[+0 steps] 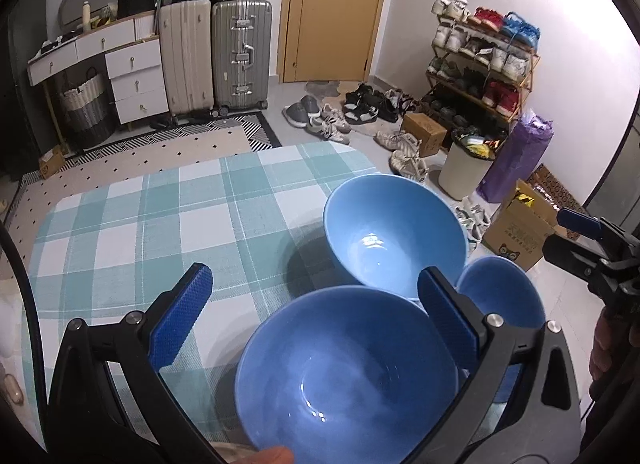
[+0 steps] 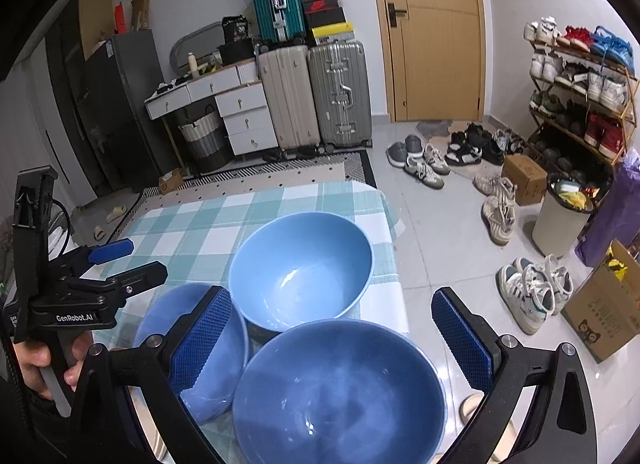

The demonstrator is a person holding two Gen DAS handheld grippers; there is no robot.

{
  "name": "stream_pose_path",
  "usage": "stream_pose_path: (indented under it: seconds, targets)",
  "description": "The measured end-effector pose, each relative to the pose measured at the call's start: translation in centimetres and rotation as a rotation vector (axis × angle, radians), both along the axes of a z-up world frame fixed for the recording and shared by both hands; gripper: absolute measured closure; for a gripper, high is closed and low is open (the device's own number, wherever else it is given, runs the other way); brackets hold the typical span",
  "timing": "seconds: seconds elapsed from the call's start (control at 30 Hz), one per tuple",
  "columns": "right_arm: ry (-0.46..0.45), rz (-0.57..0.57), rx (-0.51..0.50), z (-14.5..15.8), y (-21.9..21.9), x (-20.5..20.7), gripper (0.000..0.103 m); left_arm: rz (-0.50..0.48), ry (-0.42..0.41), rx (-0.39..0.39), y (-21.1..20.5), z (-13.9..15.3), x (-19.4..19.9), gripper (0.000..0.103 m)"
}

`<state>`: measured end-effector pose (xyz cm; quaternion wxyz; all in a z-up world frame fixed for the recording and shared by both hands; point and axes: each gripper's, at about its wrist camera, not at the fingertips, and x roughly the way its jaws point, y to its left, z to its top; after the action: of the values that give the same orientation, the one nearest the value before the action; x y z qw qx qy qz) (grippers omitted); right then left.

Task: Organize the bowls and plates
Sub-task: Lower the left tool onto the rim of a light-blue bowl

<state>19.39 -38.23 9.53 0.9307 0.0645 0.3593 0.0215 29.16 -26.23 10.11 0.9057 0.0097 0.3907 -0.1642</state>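
- Left wrist view: your left tool (image 1: pixel 316 316) stood wide open, holding nothing, above the near bowl (image 1: pixel 346 376) on the checked bench (image 1: pixel 160 224). 3 glossy blue bowls clustered there; they looked rigid, slippery and breakable.
- Right wrist view: your right tool (image 2: pixel 332 336) gaped empty too. You'd best pinch a rim.

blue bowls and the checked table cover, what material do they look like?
Bowls, e.g. the far bowl and near bowl: likely glazed ceramic, possibly melamine; smooth glossy blue with sharp light glints inside. Table cover: looks like woven fabric or textured vinyl; matte teal-and-white check with a fine weave grain, under what seems a clear glossy sheet near the bowls.
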Motion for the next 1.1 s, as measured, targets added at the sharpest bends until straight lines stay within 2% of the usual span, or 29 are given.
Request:
stream_pose_path:
  seconds: [0.27, 0.33, 0.53, 0.73, 0.93, 1.1]
  targets:
    - [0.055, -0.006, 0.019, -1.8, -1.1, 3.1, 0.001, -0.026, 0.053, -0.005, -2.1, -2.6, 4.0, 0.001]
    - [0.066, -0.005, 0.02, -2.2, -1.3, 3.7, 0.001, -0.026, 0.066, 0.024, -2.7, -3.5, 5.0, 0.001]
    - [0.106, -0.008, 0.035, -3.7, -2.0, 5.5, 0.005, -0.045, 0.111, 0.033, -3.8, -5.7, 7.2, 0.005]
    - [0.157, 0.004, 0.041, -5.4, -2.1, 7.0, 0.02, -0.059, 0.147, 0.016, -4.2, -7.5, 9.2, 0.017]
    - [0.195, 0.014, 0.057, -6.8, -2.1, 8.3, 0.03, -0.074, 0.169, 0.02, -4.7, -8.7, 9.9, 0.02]
    - [0.228, 0.021, 0.064, -7.8, -2.0, 9.2, 0.047, -0.075, 0.181, 0.029, -5.0, -9.2, 10.4, 0.022]
